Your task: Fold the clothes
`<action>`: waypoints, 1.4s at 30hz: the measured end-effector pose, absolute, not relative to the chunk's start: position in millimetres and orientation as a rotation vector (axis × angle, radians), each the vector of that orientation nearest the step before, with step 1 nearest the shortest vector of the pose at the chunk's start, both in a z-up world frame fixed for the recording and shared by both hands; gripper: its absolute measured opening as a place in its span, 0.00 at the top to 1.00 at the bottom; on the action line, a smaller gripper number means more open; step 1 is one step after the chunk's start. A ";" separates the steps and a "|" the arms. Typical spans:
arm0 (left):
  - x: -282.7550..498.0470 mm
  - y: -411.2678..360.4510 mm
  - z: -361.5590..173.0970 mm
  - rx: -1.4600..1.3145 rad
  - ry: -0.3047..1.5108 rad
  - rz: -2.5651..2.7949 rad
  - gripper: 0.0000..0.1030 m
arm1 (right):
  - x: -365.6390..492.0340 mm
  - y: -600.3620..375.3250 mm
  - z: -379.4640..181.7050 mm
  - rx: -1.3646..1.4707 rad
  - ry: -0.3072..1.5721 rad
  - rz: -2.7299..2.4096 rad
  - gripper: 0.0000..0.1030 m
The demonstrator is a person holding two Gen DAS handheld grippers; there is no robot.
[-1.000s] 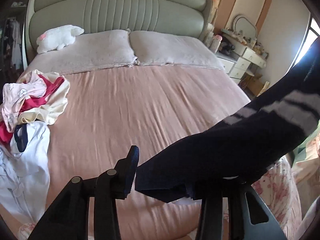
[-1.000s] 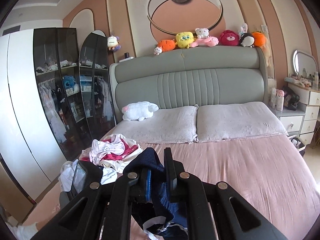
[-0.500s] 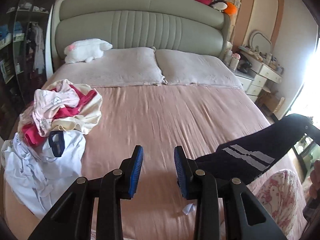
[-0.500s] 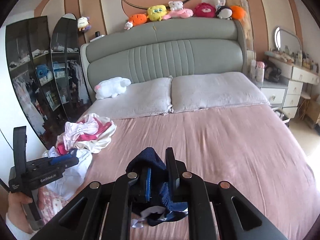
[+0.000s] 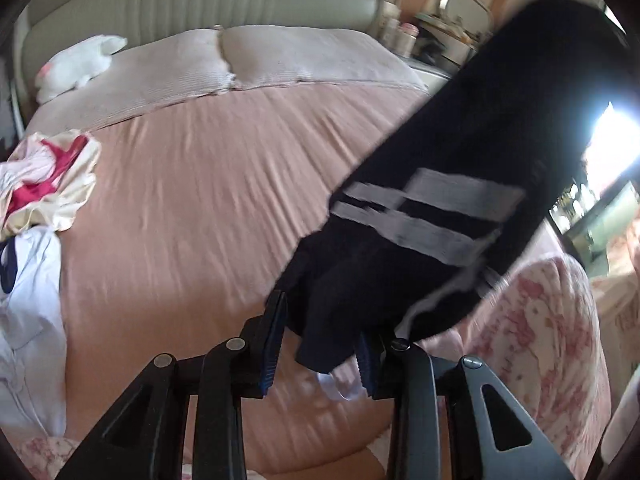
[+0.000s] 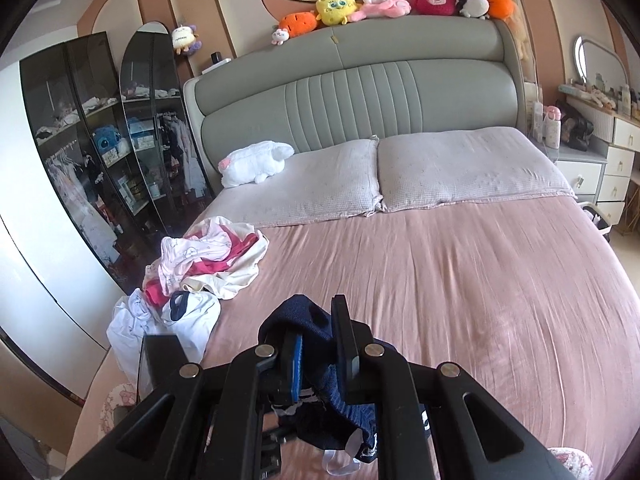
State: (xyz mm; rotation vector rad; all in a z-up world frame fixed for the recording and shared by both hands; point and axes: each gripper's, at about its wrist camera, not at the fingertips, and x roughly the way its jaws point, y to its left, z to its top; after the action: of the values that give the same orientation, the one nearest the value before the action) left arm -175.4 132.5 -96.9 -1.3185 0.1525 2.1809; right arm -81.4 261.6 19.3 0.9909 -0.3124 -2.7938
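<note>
A dark navy garment with white stripes (image 5: pixel 460 184) hangs in the air over the pink bed (image 5: pixel 192 208). My left gripper (image 5: pixel 320 340) is open, and the garment's lower end hangs between its fingers. My right gripper (image 6: pixel 316 344) is shut on the garment's other end (image 6: pixel 300 316), bunched between the pads. A pile of unfolded clothes, pink, red, cream and white, (image 6: pixel 200 272) lies at the bed's left edge; it also shows in the left wrist view (image 5: pixel 44 184).
Two pillows (image 6: pixel 400 172) and a white plush toy (image 6: pixel 252 160) lie at the headboard. A dark wardrobe (image 6: pixel 100 152) stands left of the bed, a dresser (image 6: pixel 600 152) right. A pink floral sleeve (image 5: pixel 540 320) is at lower right.
My left gripper has moved right and closer to the navy garment, so its lower end now hangs between the open fingers. My right gripper has kept its hold and lifted.
</note>
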 end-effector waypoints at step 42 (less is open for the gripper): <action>-283.2 200.1 -210.1 -1.393 0.616 1.966 0.81 | -146.4 308.4 -215.0 1.991 -0.722 -2.412 0.53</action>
State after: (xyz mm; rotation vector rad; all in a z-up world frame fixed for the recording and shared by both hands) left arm -283.2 200.1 -210.1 -1.3932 0.6155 1.9662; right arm -146.4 308.4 -215.0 1.9909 -0.7215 -2.4119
